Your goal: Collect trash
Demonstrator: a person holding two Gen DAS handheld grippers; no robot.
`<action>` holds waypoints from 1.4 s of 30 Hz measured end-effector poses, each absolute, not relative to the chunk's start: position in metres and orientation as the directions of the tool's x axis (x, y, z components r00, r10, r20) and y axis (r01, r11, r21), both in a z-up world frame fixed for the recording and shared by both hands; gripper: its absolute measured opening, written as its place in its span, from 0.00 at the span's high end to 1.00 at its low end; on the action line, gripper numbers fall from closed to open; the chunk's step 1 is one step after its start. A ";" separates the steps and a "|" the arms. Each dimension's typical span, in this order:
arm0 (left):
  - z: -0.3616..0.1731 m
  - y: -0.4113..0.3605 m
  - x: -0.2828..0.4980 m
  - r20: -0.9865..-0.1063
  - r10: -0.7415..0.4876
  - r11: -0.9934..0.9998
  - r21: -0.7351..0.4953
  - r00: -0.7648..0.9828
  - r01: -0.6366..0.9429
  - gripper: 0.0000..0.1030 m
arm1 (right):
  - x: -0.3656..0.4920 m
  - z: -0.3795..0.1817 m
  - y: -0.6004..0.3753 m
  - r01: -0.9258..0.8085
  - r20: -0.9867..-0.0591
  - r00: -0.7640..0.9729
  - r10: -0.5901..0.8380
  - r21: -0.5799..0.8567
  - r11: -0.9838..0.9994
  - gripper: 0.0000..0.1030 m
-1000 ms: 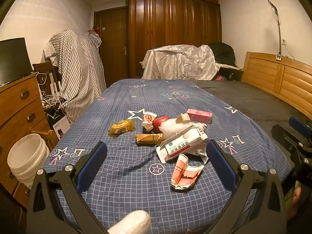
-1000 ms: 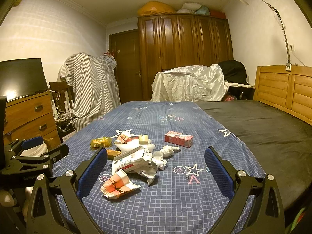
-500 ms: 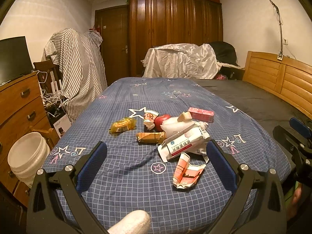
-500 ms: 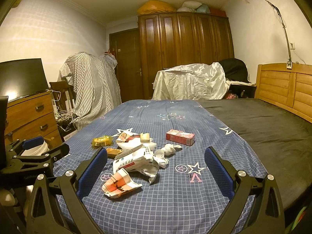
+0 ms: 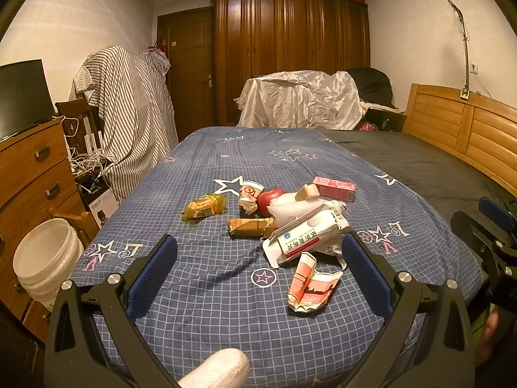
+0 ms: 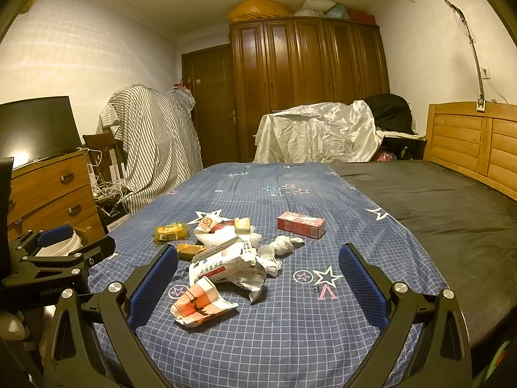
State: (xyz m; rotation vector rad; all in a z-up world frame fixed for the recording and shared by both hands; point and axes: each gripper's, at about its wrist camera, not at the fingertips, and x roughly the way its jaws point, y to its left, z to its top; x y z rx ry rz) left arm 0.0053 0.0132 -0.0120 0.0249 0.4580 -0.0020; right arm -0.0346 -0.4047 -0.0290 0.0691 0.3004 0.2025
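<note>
Trash lies in a loose heap on the blue star-print bedspread (image 5: 226, 297): a crushed orange-and-white carton (image 5: 310, 287) nearest, a white medicine packet (image 5: 307, 236), a brown wrapper (image 5: 252, 226), a yellow snack bag (image 5: 203, 207), a paper cup (image 5: 250, 192), a red apple (image 5: 269, 199) and a pink box (image 5: 334, 188). My left gripper (image 5: 258, 274) hovers open short of the heap, holding nothing. My right gripper (image 6: 258, 281) is open too, with the crushed carton (image 6: 202, 305) and white packet (image 6: 223, 263) ahead between its fingers. A crumpled tissue (image 6: 282, 244) lies by the pink box (image 6: 300, 224).
A white bucket (image 5: 47, 258) stands on the floor left of the bed, beside a wooden dresser (image 5: 29, 174). A striped cloth covers a chair (image 5: 129, 110). The wooden headboard (image 5: 462, 132) runs along the right, a wardrobe (image 5: 290, 51) at the back. A white-clad fingertip (image 5: 216, 370) shows at the bottom edge.
Both views have crept slightly forward and up toward the trash heap. Nothing on the bed has moved and both grippers stay open.
</note>
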 end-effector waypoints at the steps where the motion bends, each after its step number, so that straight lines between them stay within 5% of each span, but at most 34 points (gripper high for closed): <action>1: -0.012 0.013 0.005 -0.443 0.003 1.000 0.023 0.897 0.008 0.05 | -0.035 -0.029 -0.405 -0.187 -0.287 0.935 0.208 0.097 0.978 0.04; 34: -0.021 0.042 0.023 -0.459 0.019 0.999 -0.022 0.888 -0.034 0.05 | -0.027 -0.040 -0.401 -0.200 -0.322 0.918 0.231 0.126 0.972 0.04; 42: -0.058 0.098 0.057 -0.640 0.010 0.998 -0.046 0.768 -0.051 0.05 | 0.018 -0.089 -0.399 -0.291 -0.473 0.744 0.472 0.406 0.866 0.07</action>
